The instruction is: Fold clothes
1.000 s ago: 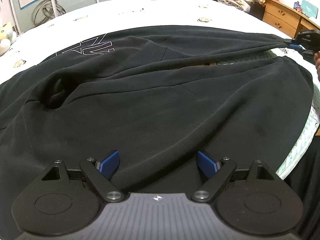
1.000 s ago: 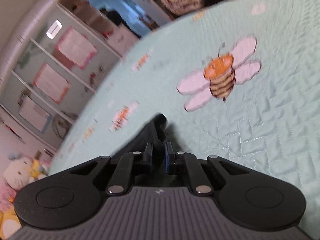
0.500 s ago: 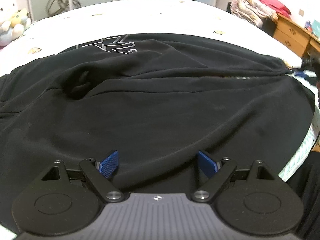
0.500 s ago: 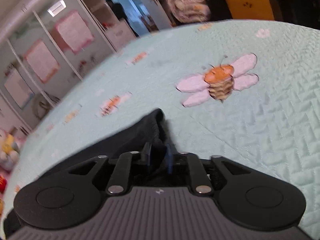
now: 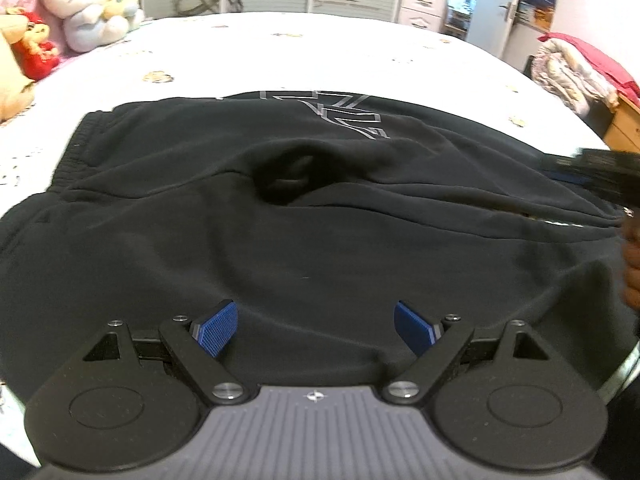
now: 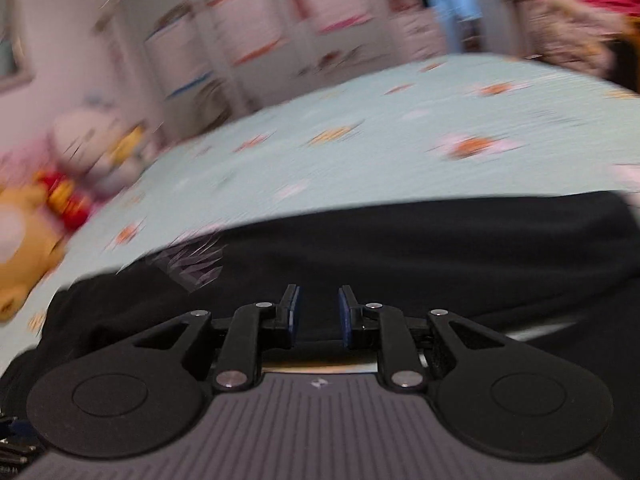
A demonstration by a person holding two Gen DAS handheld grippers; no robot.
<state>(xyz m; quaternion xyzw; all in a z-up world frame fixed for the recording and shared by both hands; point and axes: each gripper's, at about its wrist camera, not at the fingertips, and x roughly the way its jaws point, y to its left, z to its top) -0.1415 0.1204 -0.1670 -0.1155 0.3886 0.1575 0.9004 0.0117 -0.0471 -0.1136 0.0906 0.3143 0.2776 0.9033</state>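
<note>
Garment (image 5: 320, 248): black, with a grey printed logo (image 5: 340, 114); spread across the bed (image 5: 340, 60), creased, one layer lapped over another.
Left gripper (image 5: 316, 326): held low over the near edge of the garment; blue pads (image 5: 216, 330) set wide apart, nothing between them.
Right gripper (image 6: 318, 314): seen over the garment's right side; jaws parted by a narrow gap, black cloth visible behind it; a grip on the cloth cannot be confirmed, the view being blurred.
Plush toys (image 5: 86, 4): placed at the bed's far left.
Dresser (image 5: 624, 124): at far right.
</note>
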